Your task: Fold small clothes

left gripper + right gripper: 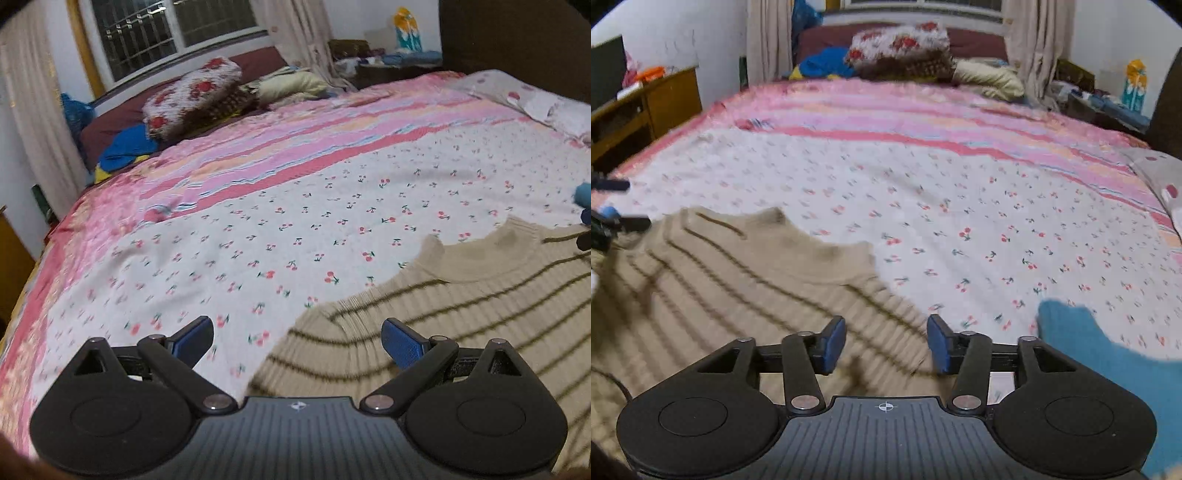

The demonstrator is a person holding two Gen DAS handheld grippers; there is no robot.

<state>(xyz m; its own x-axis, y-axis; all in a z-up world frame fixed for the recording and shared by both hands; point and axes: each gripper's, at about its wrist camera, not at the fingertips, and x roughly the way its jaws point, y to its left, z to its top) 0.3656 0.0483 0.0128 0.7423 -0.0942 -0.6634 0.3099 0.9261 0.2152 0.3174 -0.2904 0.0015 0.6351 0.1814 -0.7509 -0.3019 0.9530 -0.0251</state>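
A beige knit sweater with dark stripes (461,306) lies flat on the cherry-print sheet (258,236), neck toward the far side. My left gripper (297,341) is open and empty, just above the sweater's left shoulder edge. In the right wrist view the sweater (738,280) fills the lower left. My right gripper (886,341) is open and empty, over the sweater's right shoulder edge. A blue garment (1108,354) lies at the lower right. The left gripper's tips (613,218) show at the far left edge.
A pink striped bedspread (295,125) covers the far half of the bed. A floral pillow (901,44) and piled cloths lie at the head. A wooden cabinet (646,107) stands left of the bed. A cluttered side table (1108,107) stands at the right.
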